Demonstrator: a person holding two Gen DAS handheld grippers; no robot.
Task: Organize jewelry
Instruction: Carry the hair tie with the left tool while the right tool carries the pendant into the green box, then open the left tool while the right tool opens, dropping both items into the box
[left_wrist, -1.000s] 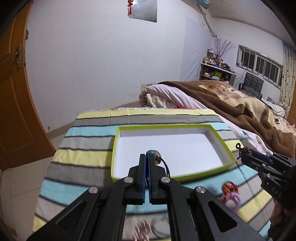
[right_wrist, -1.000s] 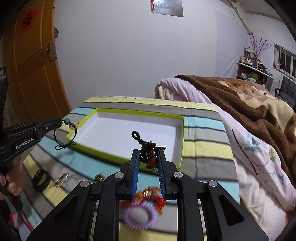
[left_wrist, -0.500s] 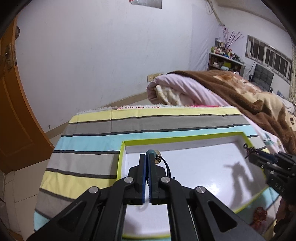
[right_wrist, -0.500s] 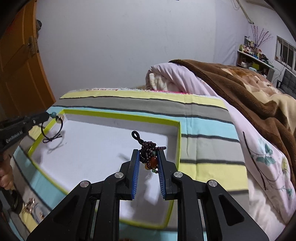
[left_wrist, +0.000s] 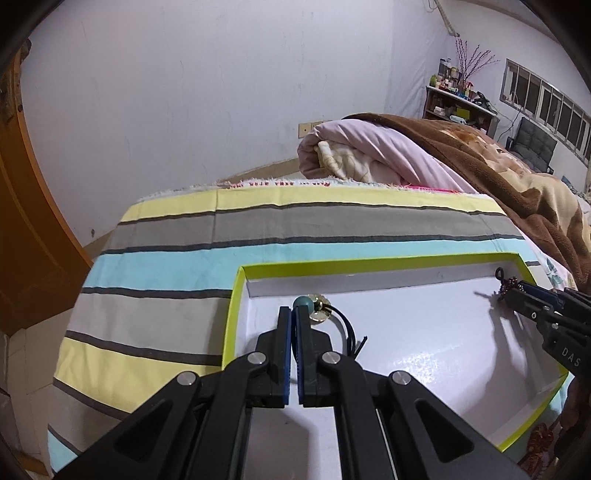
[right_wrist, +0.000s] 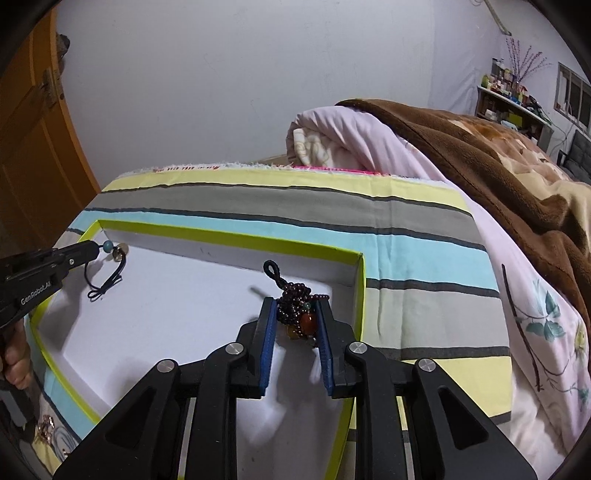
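Note:
A shallow white tray with a lime-green rim (left_wrist: 236, 295) (right_wrist: 229, 236) lies on the striped cloth. My left gripper (left_wrist: 294, 314) (right_wrist: 96, 251) is shut on a black cord bracelet (left_wrist: 345, 325) (right_wrist: 107, 284) with a teal bead and a gold coin, low over the tray's far left corner. My right gripper (right_wrist: 295, 304) (left_wrist: 511, 295) hangs over the tray's far right corner. A dark beaded bracelet (right_wrist: 295, 302) with an orange bead sits between its blue pads, its cord loop sticking up. These jaws are opening, and the bracelet still hangs between them.
The striped cloth (left_wrist: 166, 280) covers the surface around the tray. Loose jewelry lies outside the tray: a red piece (left_wrist: 539, 443) and small metal pieces (right_wrist: 48, 432). A rolled pink quilt (right_wrist: 351, 140) and a brown blanket (right_wrist: 498, 166) lie behind and to the right. An orange door (right_wrist: 33, 140) stands on the left.
Both grippers have moved forward and down, from the tray's near edge to over its far end, each carrying its bracelet. The right jaws stand slightly wider.

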